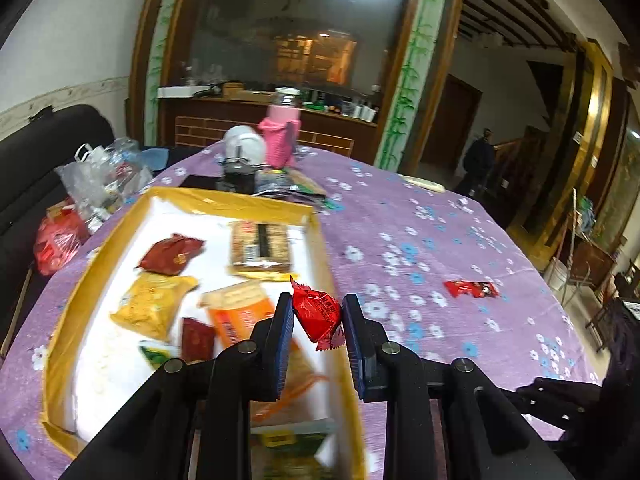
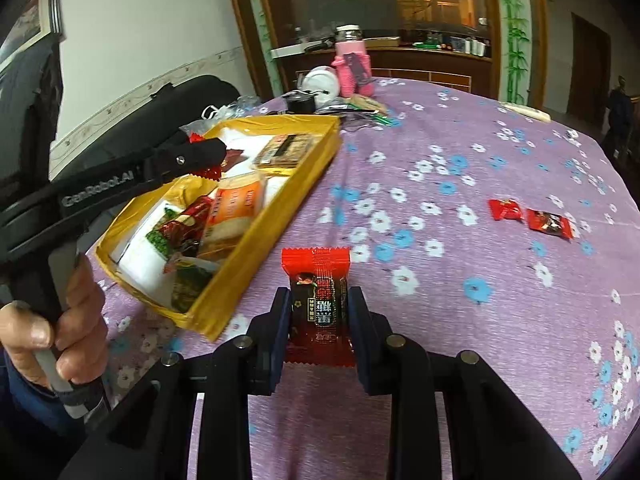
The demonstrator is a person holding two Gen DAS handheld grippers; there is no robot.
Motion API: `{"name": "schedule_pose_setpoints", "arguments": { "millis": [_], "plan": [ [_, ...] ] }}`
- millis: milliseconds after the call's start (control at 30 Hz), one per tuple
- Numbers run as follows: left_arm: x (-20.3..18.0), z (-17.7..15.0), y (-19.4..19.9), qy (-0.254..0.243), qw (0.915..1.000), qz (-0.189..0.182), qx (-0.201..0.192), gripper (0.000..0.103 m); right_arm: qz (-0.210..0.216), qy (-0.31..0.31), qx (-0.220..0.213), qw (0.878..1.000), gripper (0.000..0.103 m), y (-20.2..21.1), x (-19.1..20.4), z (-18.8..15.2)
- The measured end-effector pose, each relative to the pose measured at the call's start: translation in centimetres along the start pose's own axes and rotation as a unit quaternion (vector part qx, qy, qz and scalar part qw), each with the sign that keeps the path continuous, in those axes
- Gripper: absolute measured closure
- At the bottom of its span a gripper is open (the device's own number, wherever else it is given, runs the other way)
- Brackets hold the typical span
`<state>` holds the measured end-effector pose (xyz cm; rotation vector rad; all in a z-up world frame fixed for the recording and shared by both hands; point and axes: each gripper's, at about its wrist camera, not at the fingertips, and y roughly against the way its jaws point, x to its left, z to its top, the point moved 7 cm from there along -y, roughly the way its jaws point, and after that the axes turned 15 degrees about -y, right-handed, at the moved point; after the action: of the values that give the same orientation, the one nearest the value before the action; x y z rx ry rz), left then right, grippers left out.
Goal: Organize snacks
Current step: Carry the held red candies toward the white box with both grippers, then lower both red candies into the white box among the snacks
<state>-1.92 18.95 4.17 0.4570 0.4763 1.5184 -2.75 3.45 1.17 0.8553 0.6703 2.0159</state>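
Green packet cut off — blurred, yellow box corner cropped

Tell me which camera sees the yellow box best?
The left wrist view: it looks down into the yellow box, showing most snack packets inside. The right wrist view sees the box from the side, with the left gripper hiding part.

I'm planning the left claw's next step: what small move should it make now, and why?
Probably open the left claw to drop its red candy into the yellow box. The claw is shut on the candy and, in the left wrist view, appears to be over the box's right side, above the snacks already inside. The right claw holds its own red snack pack above the tablecloth.
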Motion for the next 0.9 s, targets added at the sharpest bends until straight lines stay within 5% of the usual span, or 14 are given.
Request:
{"name": "schedule_pose_setpoints", "arguments": {
  "millis": [500,900],
  "plan": [
    [7.3,-2.7,0.2,0.047,0.9976,0.05,0.01,0.077,0.029,0.018,0.009,0.999,0.075,-0.7,3.7,0.3],
    [8.0,-4.5,-1.7,0.045,0.997,0.053,0.036,0.077,0.067,0.041,0.048,0.996,0.075,-3.8,7.7,0.6]
  ]
}}
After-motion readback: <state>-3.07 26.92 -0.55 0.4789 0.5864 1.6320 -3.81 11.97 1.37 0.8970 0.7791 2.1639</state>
